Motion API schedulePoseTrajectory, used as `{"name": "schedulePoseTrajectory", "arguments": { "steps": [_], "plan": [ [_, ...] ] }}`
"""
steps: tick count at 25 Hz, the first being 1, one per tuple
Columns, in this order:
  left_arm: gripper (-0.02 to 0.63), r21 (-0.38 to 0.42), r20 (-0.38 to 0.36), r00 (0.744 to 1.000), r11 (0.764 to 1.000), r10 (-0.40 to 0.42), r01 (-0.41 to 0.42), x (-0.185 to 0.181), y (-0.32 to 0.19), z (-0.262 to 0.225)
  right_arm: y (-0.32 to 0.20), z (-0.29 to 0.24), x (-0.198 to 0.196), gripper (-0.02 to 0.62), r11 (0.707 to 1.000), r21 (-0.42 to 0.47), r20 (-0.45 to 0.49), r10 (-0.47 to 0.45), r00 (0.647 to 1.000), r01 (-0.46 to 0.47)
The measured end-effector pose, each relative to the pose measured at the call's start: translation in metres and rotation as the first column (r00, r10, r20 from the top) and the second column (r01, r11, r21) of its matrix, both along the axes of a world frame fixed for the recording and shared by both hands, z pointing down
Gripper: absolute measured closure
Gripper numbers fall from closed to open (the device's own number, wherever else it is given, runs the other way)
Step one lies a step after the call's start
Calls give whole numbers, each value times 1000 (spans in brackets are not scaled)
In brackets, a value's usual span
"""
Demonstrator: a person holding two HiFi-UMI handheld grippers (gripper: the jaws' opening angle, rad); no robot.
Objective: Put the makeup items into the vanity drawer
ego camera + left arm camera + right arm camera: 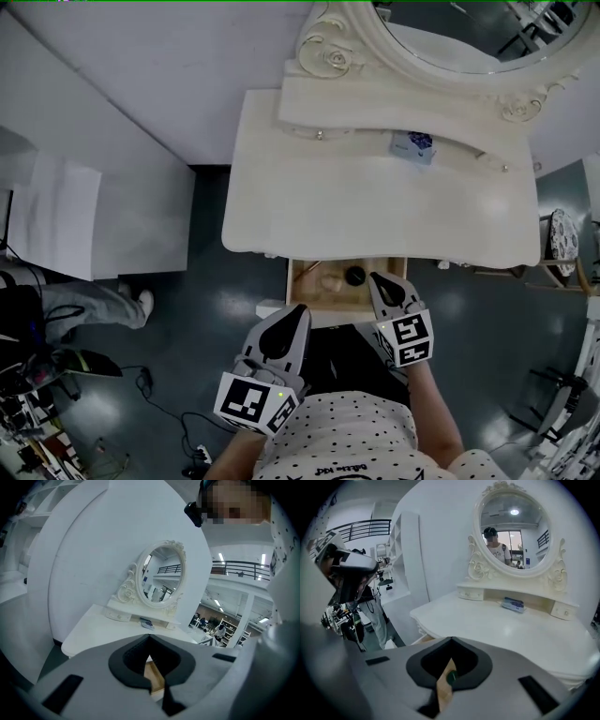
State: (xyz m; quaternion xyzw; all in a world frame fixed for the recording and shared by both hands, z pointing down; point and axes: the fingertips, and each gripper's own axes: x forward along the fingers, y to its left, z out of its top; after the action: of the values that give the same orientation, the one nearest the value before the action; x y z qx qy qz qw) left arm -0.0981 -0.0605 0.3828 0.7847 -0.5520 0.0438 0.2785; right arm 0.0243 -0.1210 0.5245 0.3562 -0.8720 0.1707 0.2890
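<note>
1. Now, at the far left of the head view, a bystander's leg point(94, 305) stands on the dark floor, well apart from the vanity table point(375, 211).
2. Lower centre-left is the left gripper point(297, 313). Its fingers are together with nothing between them, and its tips sit just short of the drawer's near left corner.
3. Centre frame, the drawer point(294, 281) stands pulled out from under the table's front edge, running toward the lower frame, with wooden floor showing inside.
4. In it, near the back, lies a pale item point(330, 279); which way its long axis points I cannot tell. A black round pot point(354, 276) sits just to its right.
5. Next comes the right gripper point(378, 279), fingers closed together on nothing, tips over the drawer's right side, just beside the pot.
6. Upper right, a blue-and-white packet point(413, 146) lies flat on the shelf under the mirror point(441, 37). Its long axis follows the shelf, dipping slightly to the right. A broad bare stretch of tabletop separates it from the front edge.
</note>
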Motion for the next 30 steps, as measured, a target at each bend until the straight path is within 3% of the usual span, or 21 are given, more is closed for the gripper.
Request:
{"name": "schedulePoseTrajectory", "arguments": {
  "steps": [8,18,30],
  "plan": [
    [609,44,-1,1000,999,17,-17,45,2,-22,7,-43,38,588,997,61,58,43,997,-47],
    [609,103,26,1000,995,4,-7,70,15,-37,17,-92,69,588,983,146,152,86,985,-108],
    [609,176,62,997,982,53,-64,91,22,-55,44,-156,106,588,950,231,262,147,954,-210]
  ]
}}
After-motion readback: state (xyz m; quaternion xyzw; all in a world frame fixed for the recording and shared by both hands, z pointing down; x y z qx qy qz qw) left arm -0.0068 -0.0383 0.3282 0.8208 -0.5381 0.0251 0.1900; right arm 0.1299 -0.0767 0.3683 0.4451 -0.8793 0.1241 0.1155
